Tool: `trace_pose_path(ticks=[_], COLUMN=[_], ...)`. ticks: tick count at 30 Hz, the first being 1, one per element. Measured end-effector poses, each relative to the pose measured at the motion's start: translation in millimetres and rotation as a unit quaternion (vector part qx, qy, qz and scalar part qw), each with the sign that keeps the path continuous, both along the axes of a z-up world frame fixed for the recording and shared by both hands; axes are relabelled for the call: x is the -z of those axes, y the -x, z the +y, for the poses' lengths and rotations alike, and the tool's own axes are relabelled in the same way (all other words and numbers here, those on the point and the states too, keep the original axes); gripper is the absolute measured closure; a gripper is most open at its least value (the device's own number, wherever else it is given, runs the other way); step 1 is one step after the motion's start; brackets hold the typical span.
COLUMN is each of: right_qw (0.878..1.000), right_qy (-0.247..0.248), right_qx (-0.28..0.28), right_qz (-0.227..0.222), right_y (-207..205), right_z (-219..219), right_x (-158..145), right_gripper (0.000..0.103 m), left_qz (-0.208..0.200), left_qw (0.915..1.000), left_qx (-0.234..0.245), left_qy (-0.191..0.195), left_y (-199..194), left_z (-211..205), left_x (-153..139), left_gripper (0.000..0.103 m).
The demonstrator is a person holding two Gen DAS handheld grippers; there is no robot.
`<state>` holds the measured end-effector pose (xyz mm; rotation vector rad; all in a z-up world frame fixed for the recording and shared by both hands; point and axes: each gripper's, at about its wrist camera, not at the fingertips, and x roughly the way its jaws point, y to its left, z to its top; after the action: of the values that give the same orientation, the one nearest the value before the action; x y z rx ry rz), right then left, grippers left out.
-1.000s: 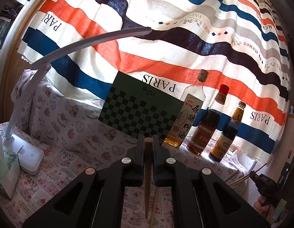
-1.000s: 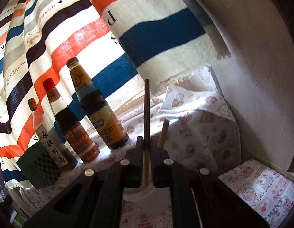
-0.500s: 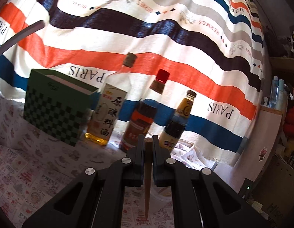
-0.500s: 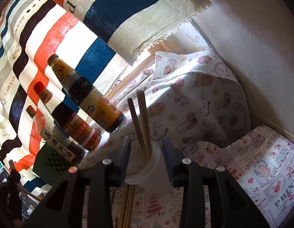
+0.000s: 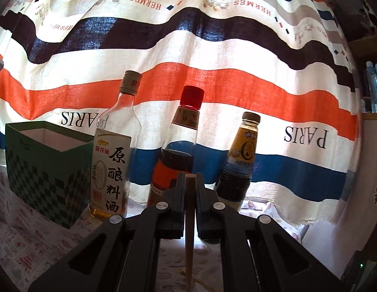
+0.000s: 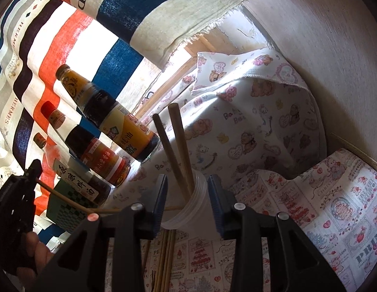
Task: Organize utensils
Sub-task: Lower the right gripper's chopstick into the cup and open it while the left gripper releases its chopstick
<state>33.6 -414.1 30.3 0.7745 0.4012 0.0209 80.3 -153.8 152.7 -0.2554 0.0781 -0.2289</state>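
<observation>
Left gripper (image 5: pixel 189 189) is closed on one wooden chopstick (image 5: pixel 189 233), which stands upright between the black fingers (image 5: pixel 179 209) and reaches down toward the printed tablecloth (image 5: pixel 30 238). Right gripper (image 6: pixel 187 209) is open, its two fingers standing on either side of a clear plastic cup (image 6: pixel 188 209) without touching it, as far as the view lets me judge. Two brown chopsticks (image 6: pixel 176 150) stand tilted in this cup, and several more chopsticks (image 6: pixel 165 260) lie flat on the cloth just below it.

Behind the left gripper three bottles stand in a row. The cooking wine bottle (image 5: pixel 113 160) has a white label with the large characters 原酿料酒 and small red writing 金花国. Beside it are a red-capped sauce bottle (image 5: pixel 178 146) and a brown-capped oyster sauce bottle (image 5: pixel 239 160); in the right wrist view its yellow label shows 蚝油. A green checkered box (image 5: pixel 46 170), open at the top, stands left of the wine bottle. The striped curtain (image 5: pixel 188 60) behind them carries the words HERMES and PARIS, printed upside down. Near the right gripper the tablecloth reads PRINT.
</observation>
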Motion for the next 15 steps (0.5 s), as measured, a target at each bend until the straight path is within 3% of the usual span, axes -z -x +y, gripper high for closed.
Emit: trace_pose_path(ticks=[5, 15], right_qw=[1.0, 0.999], right_qy=[0.01, 0.0], right_qx=[0.01, 0.031], right_qz=[0.003, 0.013], right_y=[0.6, 2.2], right_z=[-0.7, -6.6], right_x=[-0.7, 5.7], right_gripper=[0.07, 0.07], left_qz=[0.018, 0.029], left_qw=[0.9995, 0.9921], left_qx=[-0.014, 0.042], left_qy=[0.021, 0.114], left_y=[-28.0, -24.1], left_z=[8.2, 23.1], left_x=[-2.9, -15.7], left_gripper=[0.097, 0.097])
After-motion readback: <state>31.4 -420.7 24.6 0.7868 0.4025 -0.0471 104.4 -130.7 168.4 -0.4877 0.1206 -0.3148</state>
